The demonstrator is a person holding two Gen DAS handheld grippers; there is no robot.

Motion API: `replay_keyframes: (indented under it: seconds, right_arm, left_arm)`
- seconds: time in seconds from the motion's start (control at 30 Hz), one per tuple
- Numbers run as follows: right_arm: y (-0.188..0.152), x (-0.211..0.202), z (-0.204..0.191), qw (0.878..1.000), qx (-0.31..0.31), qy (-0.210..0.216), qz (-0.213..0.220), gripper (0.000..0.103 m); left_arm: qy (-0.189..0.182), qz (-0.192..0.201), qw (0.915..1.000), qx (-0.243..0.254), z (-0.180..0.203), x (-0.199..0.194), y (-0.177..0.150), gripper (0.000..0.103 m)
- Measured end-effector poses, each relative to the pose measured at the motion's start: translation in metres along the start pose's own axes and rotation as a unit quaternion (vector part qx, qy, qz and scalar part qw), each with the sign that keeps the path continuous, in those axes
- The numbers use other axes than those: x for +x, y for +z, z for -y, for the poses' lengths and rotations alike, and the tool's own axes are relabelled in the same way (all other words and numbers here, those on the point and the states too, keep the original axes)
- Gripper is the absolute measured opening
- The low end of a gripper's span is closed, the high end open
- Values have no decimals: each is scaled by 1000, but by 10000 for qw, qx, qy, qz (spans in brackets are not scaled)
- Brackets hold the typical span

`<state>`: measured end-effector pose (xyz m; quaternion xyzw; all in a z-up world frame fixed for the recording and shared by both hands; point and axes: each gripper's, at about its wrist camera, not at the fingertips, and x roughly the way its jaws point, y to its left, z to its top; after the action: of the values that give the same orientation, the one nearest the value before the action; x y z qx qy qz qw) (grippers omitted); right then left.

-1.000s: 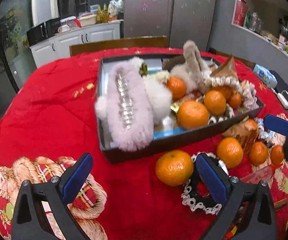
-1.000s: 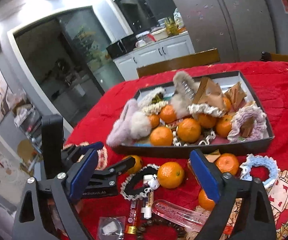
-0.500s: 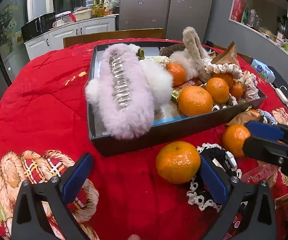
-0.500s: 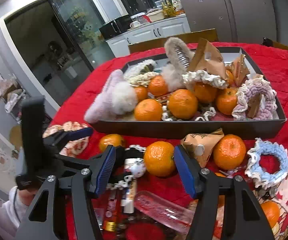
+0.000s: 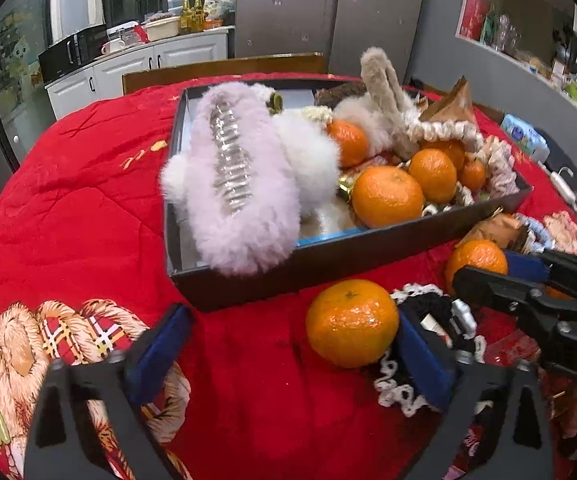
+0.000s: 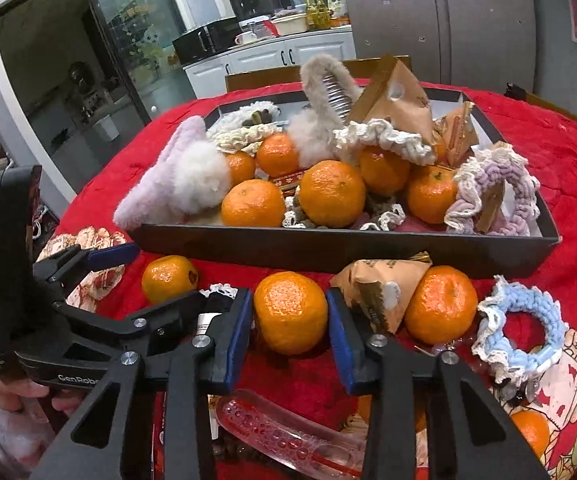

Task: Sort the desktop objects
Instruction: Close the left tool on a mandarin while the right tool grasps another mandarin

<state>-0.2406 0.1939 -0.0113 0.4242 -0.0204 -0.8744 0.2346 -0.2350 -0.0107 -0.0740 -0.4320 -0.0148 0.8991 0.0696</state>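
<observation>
Tangerine sits between closing right jaws.

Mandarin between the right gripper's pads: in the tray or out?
Out. The mandarin sits on the red cloth, in front of the tray wall.

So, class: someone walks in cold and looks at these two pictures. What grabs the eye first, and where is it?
First, the dark tray heaped with oranges and fluffy hair clips in the middle of the red cloth. Next, the fluffy pink clip at the tray's left end. Then the loose orange in front of the tray, sitting between the closing jaws of the right gripper, which do not visibly press on it yet.
</observation>
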Motion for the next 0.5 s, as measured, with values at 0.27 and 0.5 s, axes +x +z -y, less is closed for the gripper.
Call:
replay_keyframes:
  seconds: [0.27, 0.5]
  right_arm:
    - [-3, 0, 1, 10000, -36, -19, 64, 37]
    - [-8, -5, 2, 9999, -35, -15, 109, 36]
  left_arm:
    - [442, 143, 9984, -315, -13, -5, 0, 47]
    - [380, 184, 9986, -315, -18, -10, -3, 40]
